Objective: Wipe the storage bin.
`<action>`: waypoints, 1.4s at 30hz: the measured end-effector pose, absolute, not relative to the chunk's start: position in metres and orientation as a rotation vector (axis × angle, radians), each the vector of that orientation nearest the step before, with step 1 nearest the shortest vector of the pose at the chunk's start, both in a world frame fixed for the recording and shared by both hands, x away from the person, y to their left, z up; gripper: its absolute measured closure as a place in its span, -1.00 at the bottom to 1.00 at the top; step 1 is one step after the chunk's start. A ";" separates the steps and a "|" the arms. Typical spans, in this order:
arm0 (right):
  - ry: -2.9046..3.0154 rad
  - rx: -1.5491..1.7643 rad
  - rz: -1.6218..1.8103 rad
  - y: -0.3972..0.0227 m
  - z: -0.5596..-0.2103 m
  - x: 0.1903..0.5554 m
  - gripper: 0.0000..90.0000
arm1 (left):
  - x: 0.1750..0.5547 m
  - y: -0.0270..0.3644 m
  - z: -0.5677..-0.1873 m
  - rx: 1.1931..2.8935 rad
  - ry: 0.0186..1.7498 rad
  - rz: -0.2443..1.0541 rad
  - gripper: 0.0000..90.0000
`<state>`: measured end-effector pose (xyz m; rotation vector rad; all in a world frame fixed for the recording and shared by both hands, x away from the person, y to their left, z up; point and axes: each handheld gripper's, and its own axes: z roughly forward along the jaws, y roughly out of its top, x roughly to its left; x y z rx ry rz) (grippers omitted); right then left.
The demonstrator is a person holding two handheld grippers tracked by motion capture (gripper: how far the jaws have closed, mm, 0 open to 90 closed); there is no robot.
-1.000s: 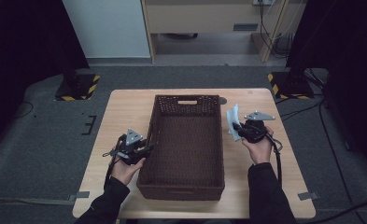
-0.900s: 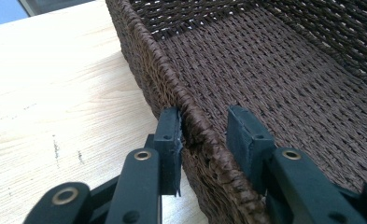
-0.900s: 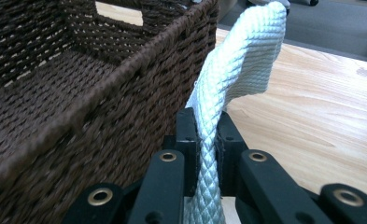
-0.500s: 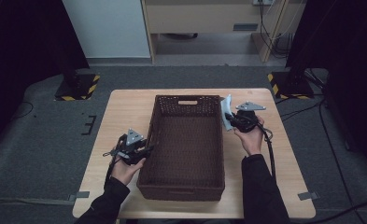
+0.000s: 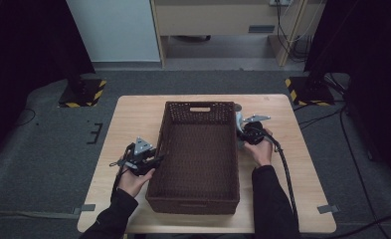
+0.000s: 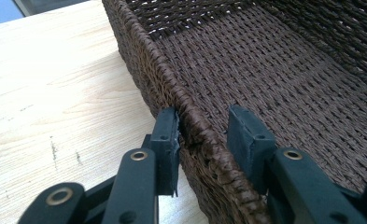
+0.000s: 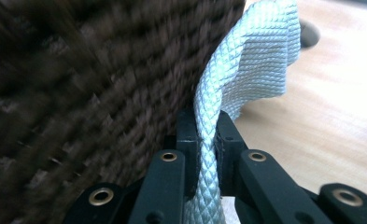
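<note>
- The right gripper (image 7: pixel 207 135) has its jaws clamped tight on a fold of the pale blue cloth (image 7: pixel 251 65), which rises between the pads and flares out above them; this grip looks firm enough to carry, so it should not be loosened yet.
- The cloth hangs right against the outer wall of the brown wicker basket (image 5: pixel 198 149), at its right side, above the wooden table (image 5: pixel 133 117). To land it inside, I judge the cloth must go up over the rim first, not drag along the weave.
- The left gripper (image 6: pixel 202 135) straddles the basket's left rim, one pad against the outer wall, the other standing clear inside; its jaws have just been opening a little.
- Closing them again would steady the basket while the cloth goes in.
</note>
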<state>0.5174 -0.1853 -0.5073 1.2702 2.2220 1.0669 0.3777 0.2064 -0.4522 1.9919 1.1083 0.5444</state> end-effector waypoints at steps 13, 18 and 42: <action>2.034 1.146 1.333 -0.200 -0.463 0.509 0.86 | 0.378 0.207 -0.452 1.989 1.111 0.538 0.41; 2.097 1.111 1.294 -0.202 -0.471 0.511 0.86 | 0.378 0.207 -0.452 1.988 1.109 0.534 0.40; 2.122 1.074 1.302 -0.195 -0.454 0.506 0.86 | 0.380 0.208 -0.453 1.980 1.121 0.528 0.41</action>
